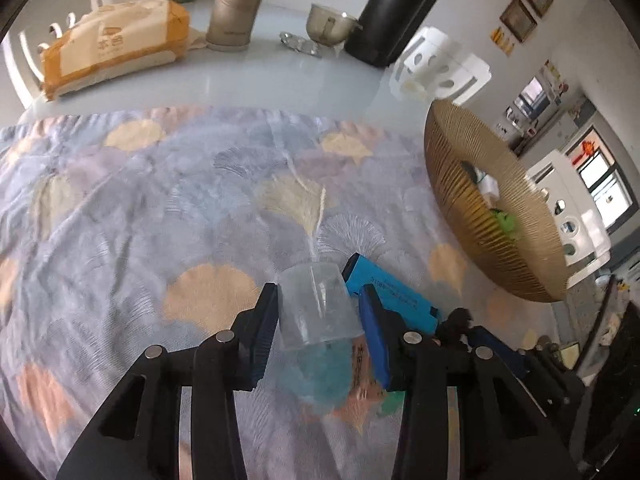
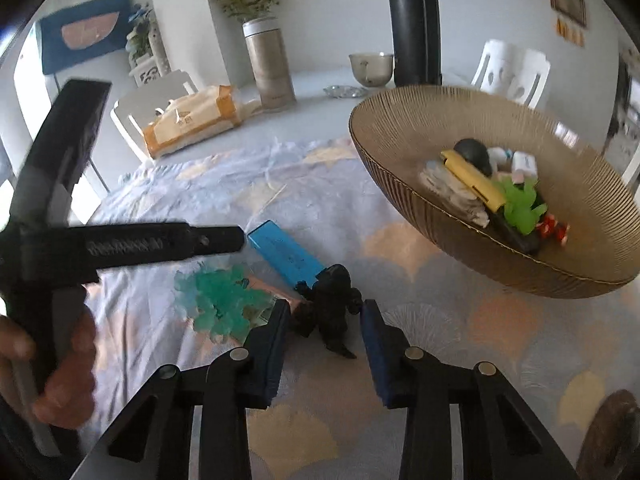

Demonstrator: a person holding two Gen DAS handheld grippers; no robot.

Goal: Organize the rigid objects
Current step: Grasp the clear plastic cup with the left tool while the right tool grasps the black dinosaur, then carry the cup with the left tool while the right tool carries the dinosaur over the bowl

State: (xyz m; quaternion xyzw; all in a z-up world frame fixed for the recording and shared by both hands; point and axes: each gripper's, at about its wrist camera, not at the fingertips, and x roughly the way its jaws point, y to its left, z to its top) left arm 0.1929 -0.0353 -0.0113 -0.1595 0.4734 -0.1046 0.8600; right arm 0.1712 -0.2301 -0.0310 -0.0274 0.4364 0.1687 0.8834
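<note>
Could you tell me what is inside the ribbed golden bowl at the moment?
The ribbed golden bowl holds a yellow bar, a dark rounded object, a bright green toy, a folded cloth-like wad, small white pieces and a red item. Anything beneath this pile is hidden.

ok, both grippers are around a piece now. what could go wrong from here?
1. The left gripper squeezes a thin clear cup; it may buckle or slip out.
2. The right gripper brackets a black figurine of uneven shape; contact isn't clear, so it could twist or drop on lifting.
3. The blue box touches the figurine and may get dragged. The bowl is already crowded.
</note>
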